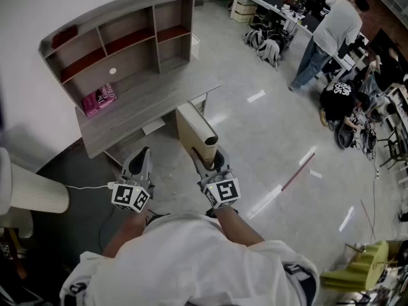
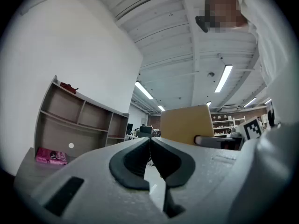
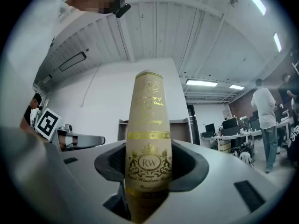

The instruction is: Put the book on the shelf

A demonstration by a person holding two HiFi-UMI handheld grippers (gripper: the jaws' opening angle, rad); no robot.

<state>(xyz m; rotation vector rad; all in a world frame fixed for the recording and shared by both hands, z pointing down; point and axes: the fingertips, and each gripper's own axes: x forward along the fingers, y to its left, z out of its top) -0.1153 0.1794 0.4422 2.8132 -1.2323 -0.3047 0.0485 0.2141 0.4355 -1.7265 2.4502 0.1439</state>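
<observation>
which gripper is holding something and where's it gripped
The right gripper clamps the cream book at its near end, a jaw on each cover, spine toward its camera. The left gripper is shut on nothing.

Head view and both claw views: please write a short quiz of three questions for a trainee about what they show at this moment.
1. True or false: the left claw is shut with nothing in it.
2. What colour is the item lying on the desk surface below the shelf compartments?
3. Where is the cream book? A: on the shelf. B: in the right claw. C: on the desk surface.

Key: 1 true; 2 pink; 3 B.
</observation>
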